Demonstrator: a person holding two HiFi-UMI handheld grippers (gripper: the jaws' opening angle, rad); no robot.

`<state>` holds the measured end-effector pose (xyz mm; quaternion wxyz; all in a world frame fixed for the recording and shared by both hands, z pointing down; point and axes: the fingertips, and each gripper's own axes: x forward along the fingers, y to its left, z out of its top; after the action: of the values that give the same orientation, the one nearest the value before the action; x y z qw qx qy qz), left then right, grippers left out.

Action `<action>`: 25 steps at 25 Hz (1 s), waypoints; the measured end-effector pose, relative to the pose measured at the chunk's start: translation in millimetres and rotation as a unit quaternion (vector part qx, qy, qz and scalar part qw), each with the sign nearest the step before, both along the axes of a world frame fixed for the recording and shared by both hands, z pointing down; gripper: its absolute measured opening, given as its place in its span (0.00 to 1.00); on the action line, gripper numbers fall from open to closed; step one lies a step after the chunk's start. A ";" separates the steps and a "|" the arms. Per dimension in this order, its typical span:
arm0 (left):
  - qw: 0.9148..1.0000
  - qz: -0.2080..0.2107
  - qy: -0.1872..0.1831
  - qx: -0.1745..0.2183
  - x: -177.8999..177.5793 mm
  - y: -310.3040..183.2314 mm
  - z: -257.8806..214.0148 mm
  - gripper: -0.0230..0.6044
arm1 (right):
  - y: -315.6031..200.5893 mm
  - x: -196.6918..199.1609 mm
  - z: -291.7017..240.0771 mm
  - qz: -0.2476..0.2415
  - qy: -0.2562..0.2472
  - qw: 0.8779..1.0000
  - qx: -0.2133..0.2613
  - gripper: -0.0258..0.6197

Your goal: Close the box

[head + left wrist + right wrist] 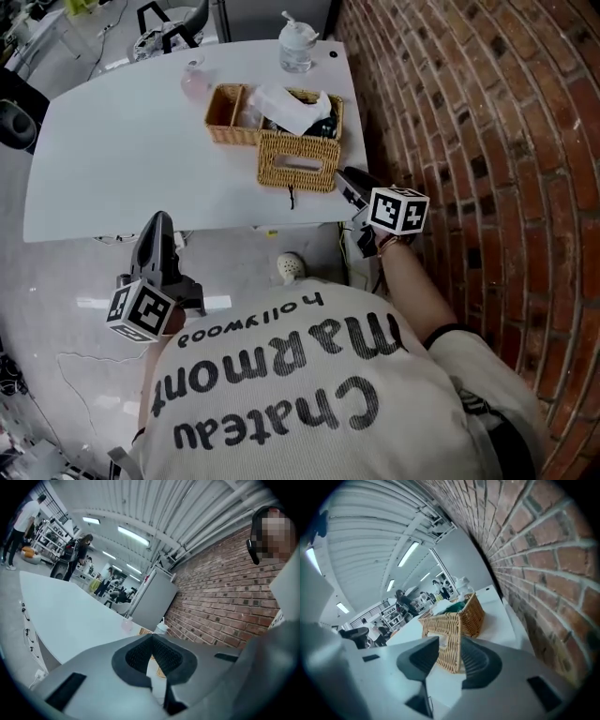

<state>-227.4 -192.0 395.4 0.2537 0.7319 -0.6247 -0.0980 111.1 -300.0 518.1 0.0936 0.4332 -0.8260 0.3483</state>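
A wicker box [232, 114] stands on the white table [131, 159] near its right end, with white paper [292, 106] and something dark green in it. A wicker piece with a slot [298, 161], which looks like the lid, leans at the box's near side. My right gripper [345, 178] hovers at the table's front right corner, just right of that piece; its jaws [450, 641] stand open with nothing between them, and the box [454, 618] is beyond. My left gripper [157, 223] is held low in front of the table edge, shut and empty [151, 637].
A lidded plastic cup [296, 49] and a small pink glass [194, 82] stand at the table's far side. A brick wall [487, 141] runs close along the right. A small white object [291, 267] lies on the floor under the table edge.
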 end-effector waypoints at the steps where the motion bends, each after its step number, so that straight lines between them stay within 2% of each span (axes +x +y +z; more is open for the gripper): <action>1: 1.000 -0.003 -0.001 -0.004 -0.5 -1.8 0.7 0.04 | 0.0 -3.0 7.1 -0.012 -0.003 1.000 -0.012 0.29; 8: 1.000 -0.012 -0.003 -0.020 -3.2 -9.2 12.0 0.04 | 3.3 -16.2 42.5 -0.068 0.010 0.996 -0.061 0.36; 14: 1.000 -0.010 -0.006 -0.021 -0.2 -3.4 16.2 0.04 | 8.3 -25.3 46.6 -0.089 0.015 0.994 -0.061 0.36; 25: 1.000 -0.002 -0.005 -0.006 -1.8 20.5 8.0 0.04 | 26.1 -26.9 8.4 -0.030 -0.090 0.994 -0.060 0.36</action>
<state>-229.2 -171.5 403.4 0.2546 0.7295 -0.6282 -0.0912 84.2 -273.8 526.6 0.0556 0.3689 -0.8211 0.4320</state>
